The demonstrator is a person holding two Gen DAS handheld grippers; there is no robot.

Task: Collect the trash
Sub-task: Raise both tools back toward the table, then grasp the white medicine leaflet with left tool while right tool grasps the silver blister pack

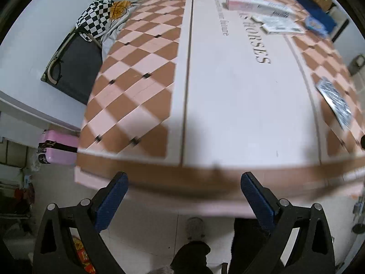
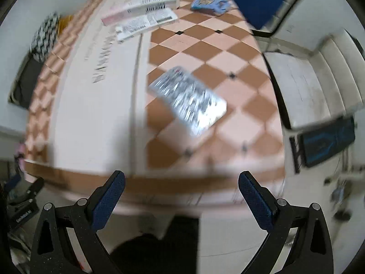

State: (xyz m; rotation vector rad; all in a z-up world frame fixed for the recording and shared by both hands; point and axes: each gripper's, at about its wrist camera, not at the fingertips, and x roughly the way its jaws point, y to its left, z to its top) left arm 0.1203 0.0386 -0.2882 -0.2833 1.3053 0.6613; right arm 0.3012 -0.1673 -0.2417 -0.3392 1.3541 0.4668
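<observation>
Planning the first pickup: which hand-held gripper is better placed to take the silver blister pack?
Right. The silver blister pack lies nearly straight ahead of the open right hand-held gripper. For the left hand-held gripper, also open, it sits far off to the right on the table.

table [image 1: 228,105] under a pink-and-brown checked cloth with a white centre band, a pink box [image 1: 248,4] and a white box [image 1: 280,25] lying far along it, blue wrapper [image 2: 208,2] nearby, silver blister pack [image 2: 190,100] near the right edge
</observation>
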